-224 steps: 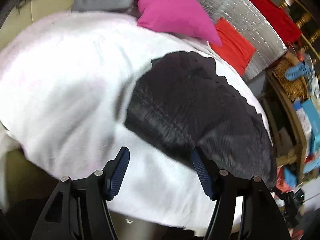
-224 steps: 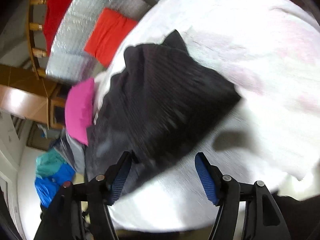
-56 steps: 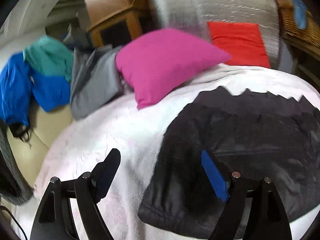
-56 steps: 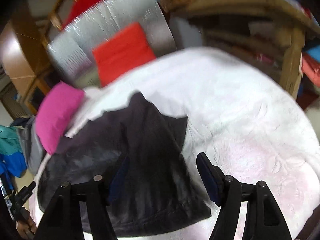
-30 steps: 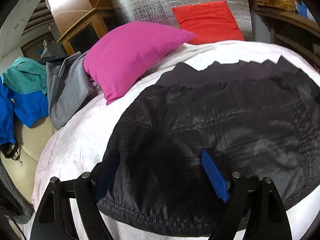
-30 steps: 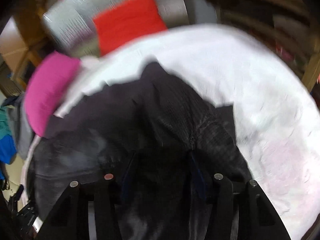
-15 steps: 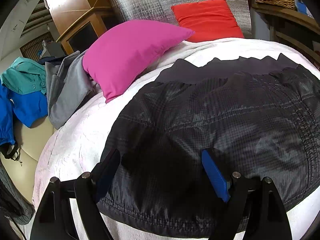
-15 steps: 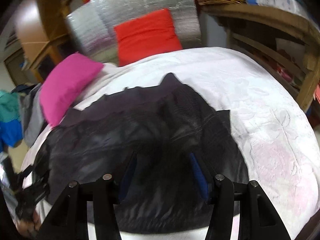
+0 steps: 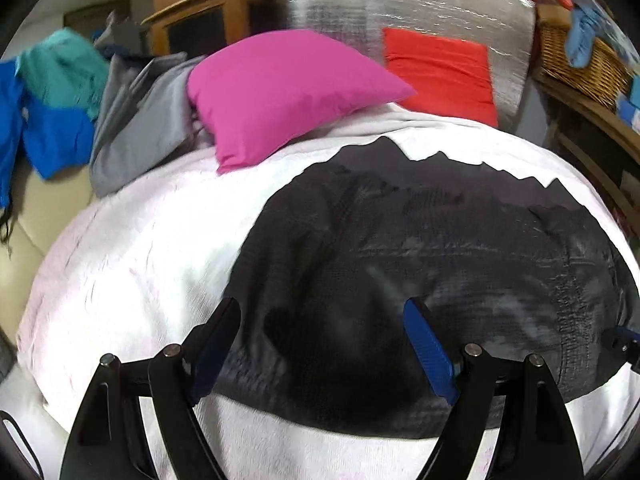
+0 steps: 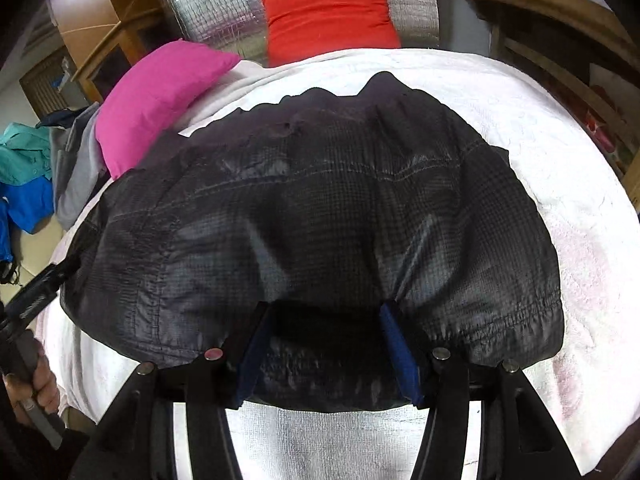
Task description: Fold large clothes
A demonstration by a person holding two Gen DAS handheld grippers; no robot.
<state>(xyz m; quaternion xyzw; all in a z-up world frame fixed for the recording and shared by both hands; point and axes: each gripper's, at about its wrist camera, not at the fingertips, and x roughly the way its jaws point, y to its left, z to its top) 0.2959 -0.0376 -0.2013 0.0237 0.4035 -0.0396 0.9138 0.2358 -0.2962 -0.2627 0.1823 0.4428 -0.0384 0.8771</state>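
A dark grey checked jacket (image 9: 440,264) lies folded in a wide bundle on a white blanket (image 9: 132,264); it also fills the right wrist view (image 10: 312,216). My left gripper (image 9: 320,320) is open and empty, hovering over the jacket's near left part. My right gripper (image 10: 324,316) is partly open, its blue pads (image 10: 394,344) on either side of the jacket's near hem, with fabric bunched between them. The left gripper shows at the left edge of the right wrist view (image 10: 36,292), held by a hand.
A pink cushion (image 9: 280,88) and a red cushion (image 9: 440,68) lie at the far side against a silver padded panel (image 9: 400,4). Grey, teal and blue clothes (image 9: 60,112) are piled at the left. A wooden shelf with a wicker basket (image 9: 580,60) stands at the right.
The left gripper has pulled back and left, off the jacket's middle. The right gripper has dropped onto the near hem and its jaws have narrowed around the fabric.
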